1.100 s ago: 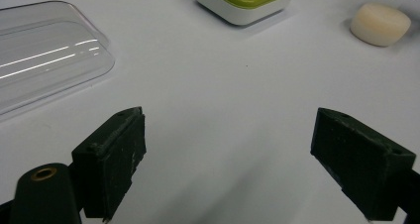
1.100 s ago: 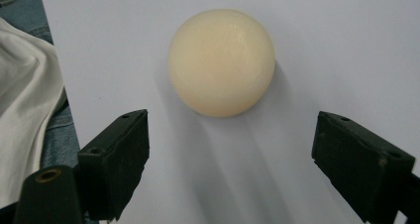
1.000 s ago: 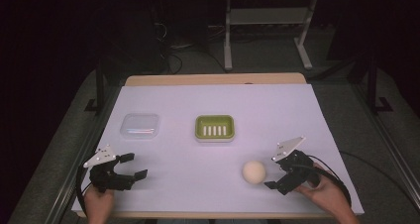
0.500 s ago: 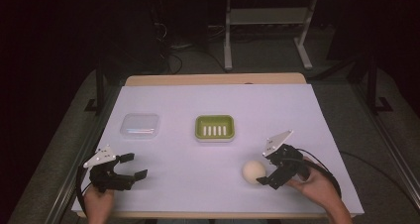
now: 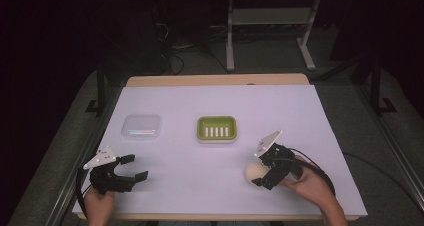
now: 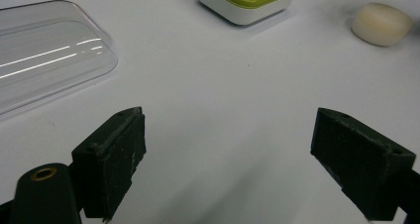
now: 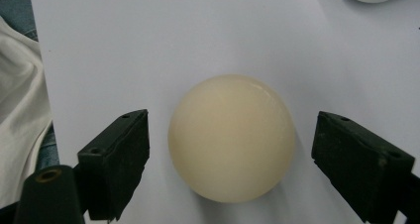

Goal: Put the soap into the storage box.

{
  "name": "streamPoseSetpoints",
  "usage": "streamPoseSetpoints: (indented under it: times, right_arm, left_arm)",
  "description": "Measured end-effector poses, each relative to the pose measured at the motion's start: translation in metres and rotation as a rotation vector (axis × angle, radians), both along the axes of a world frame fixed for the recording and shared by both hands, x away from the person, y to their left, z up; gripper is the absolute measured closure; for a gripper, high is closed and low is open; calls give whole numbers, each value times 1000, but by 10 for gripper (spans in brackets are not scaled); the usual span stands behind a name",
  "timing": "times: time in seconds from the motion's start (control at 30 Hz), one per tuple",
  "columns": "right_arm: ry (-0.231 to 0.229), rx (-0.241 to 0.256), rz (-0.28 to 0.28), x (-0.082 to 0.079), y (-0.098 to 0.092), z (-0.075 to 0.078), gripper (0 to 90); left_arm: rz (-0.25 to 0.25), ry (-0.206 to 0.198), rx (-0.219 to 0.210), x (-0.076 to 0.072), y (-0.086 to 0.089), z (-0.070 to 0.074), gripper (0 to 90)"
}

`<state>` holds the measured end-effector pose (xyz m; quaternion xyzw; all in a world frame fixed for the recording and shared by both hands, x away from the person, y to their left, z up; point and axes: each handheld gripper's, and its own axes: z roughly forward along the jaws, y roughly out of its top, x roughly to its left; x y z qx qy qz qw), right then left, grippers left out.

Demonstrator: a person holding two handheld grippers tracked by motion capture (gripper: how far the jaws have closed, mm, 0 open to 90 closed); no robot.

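approach status: the right gripper (image 5: pixel 263 173) has moved leftward across the lower right of the high view over the last second and now brackets the soap bar (image 5: pixel 255 173), where earlier it stood just to the right of it. in the right gripper view the soap bar (image 7: pixel 231 137) sits in the centre of the frame between the two fingers (image 7: pixel 115 159), which are spread wide with a visible gap on each side; no contact is made yet. the soap bar rests on the white counter (image 5: pixel 310 121), at the lower right of the high view, below and to the right of the green soap dish (image 5: pixel 216 128). the left gripper (image 5: pixel 131 168) has not shifted from the lower left of the high view; its fingers (image 6: pixel 111 159) are spread apart over bare counter and hold nothing. the clear lid (image 5: pixel 141 126) lies at middle left, apart from the dish, and also shows at the upper left of the left gripper view. judgement: the change marks the end of the reach; the fingers appear aligned for closing on the soap bar. the rounded, smooth surface may slip under an off-centre pinch, so closure should fall across the widest part.
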<state>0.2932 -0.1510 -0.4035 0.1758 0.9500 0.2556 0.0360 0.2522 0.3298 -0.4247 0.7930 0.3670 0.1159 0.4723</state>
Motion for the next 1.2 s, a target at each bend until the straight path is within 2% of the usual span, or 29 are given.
streamPoseSetpoints:
  times: [0.13, 0.4, 0.67, 1.2]
  right_arm:
    - [15, -4, -1, 0, 3, -4, 142]
    - [15, -13, 0, 2, 6, -8, 142]
    - [41, -22, -6, 3, 7, -14, 142]
    - [40, -71, -7, 4, 11, -22, 143]
  left_arm:
    - [-2, -4, 3, 0, 0, 0, 130]
    - [1, 2, 5, -1, -1, 0, 130]
    - [1, 1, 4, -1, -1, -1, 130]
    - [2, 5, 3, -1, 0, -1, 130]
